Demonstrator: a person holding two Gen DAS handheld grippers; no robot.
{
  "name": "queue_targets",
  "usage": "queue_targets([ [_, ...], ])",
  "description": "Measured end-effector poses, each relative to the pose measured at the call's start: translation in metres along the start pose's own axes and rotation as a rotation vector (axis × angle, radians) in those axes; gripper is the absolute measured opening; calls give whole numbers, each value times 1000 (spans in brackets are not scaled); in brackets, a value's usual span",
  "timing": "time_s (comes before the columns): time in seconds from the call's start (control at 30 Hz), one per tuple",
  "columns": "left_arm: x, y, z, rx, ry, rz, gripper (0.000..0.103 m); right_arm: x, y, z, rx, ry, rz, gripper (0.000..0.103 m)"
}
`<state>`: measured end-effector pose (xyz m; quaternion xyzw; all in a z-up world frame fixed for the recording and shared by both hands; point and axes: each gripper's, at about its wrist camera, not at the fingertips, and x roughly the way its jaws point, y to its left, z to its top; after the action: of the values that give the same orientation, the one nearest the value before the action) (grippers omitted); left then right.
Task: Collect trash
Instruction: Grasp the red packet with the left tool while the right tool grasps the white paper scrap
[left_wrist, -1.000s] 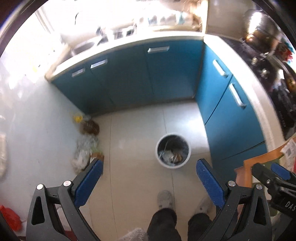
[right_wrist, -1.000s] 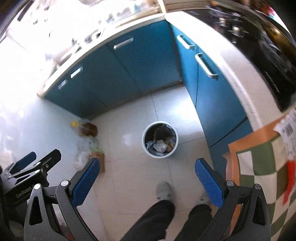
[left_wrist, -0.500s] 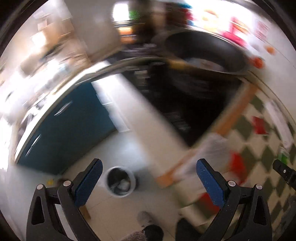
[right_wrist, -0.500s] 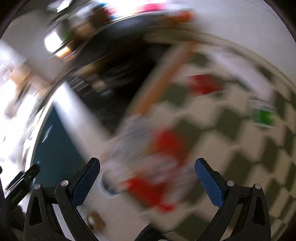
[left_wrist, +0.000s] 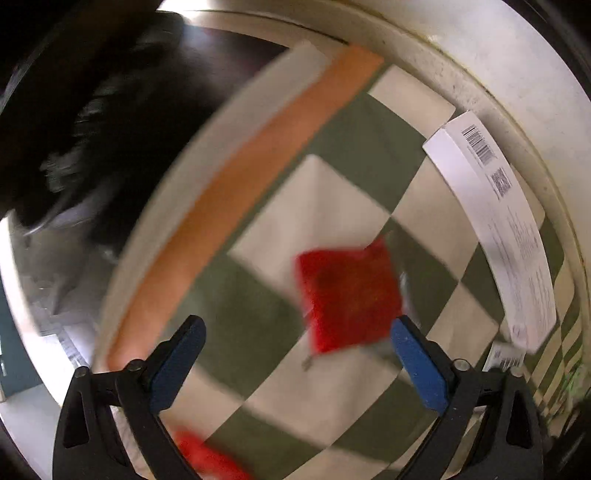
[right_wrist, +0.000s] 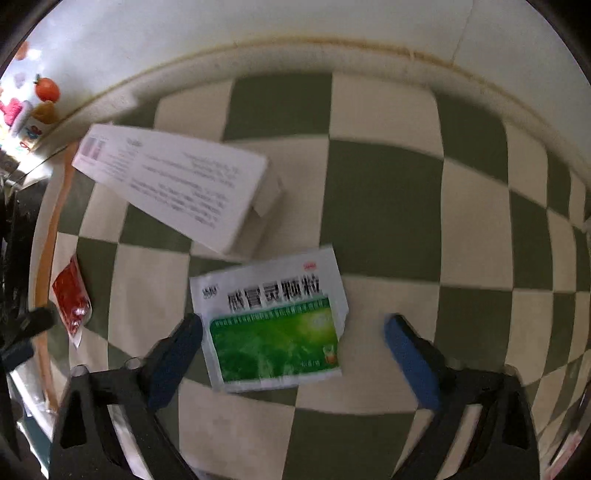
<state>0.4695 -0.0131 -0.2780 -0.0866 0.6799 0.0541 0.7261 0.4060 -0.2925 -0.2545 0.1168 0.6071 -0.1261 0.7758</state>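
My left gripper (left_wrist: 295, 358) is open and empty above a green-and-cream checkered cloth (left_wrist: 258, 325). A red sauce packet (left_wrist: 347, 295) lies just ahead between its fingers, nearer the right one. My right gripper (right_wrist: 293, 350) is open and empty over the same cloth (right_wrist: 388, 206). A green-and-white medicine sachet (right_wrist: 273, 321) lies between its fingers, toward the left one. A long white printed box (right_wrist: 173, 184) lies beyond it; the box also shows in the left wrist view (left_wrist: 495, 221). The red packet shows at the right wrist view's left (right_wrist: 70, 295).
A white wall (right_wrist: 258, 33) rises right behind the cloth. The cloth has an orange border (left_wrist: 236, 192) on its left, with a black stove (left_wrist: 92, 110) beyond. Another red packet (left_wrist: 207, 458) lies at the bottom of the left wrist view.
Both grippers have swung up from the floor and the trash bin to the checkered cloth on the counter. Both stay open.
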Motion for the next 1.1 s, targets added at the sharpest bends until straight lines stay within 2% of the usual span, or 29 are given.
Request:
queue_targets([
  [0.03, 5, -4, 3, 2, 8, 3, 85, -1, 1, -1, 4, -11, -6, 93],
  [0.07, 6, -7, 6, 8, -2, 17, 81, -2, 2, -2, 0, -35, -27, 87],
  [0.1, 3, -13, 6, 24, -29, 15, 68, -5, 5, -3, -26, -72, -44, 70],
  [0.13, 0, -18, 5, 47, -46, 17, 57, -8, 8, -5, -38, -92, -45, 58],
  [0.17, -4, -24, 4, 66, -58, 23, 40, -10, 10, -5, -52, -107, -47, 35],
  [0.2, -7, -29, 2, 84, -65, 48, 26, -11, 11, -5, -56, -109, -39, 16],
  [0.23, -9, -32, 0, 96, -76, 67, 19, -12, 8, -5, -53, -111, -19, 12],
  [0.27, -11, -34, -2, 108, -78, 72, 0, -12, 3, -4, -36, -113, -1, 11],
  [0.33, -16, -33, -7, 106, -81, 63, 0, -15, -5, -4, -6, -109, 28, 7],
  [0.4, -29, -27, -16, 117, -119, 71, 0, -21, -21, -4, 39, -101, 75, 2],
  [0.57, -81, -6, -47, 115, -213, 33, 0, -61, -39, -20, 59, -122, 187, 2],
  [0.77, -149, 50, -83, 42, -303, -77, 0, -121, -37, -58, 16, -160, 260, 2],
  [0.87, -154, 73, -79, -4, -288, -233, 0, -138, -22, -72, 9, -173, 281, 2],
  [0.93, -138, 73, -70, -18, -245, -306, 9, -140, -10, -75, 9, -189, 270, 2],
  [1.0, -105, 63, -53, -44, -169, -374, 50, -127, -9, -74, 17, -202, 244, 2],
  [1.1, -54, 46, -37, -82, -66, -393, 53, -98, -15, -63, 57, -185, 214, 2],
])
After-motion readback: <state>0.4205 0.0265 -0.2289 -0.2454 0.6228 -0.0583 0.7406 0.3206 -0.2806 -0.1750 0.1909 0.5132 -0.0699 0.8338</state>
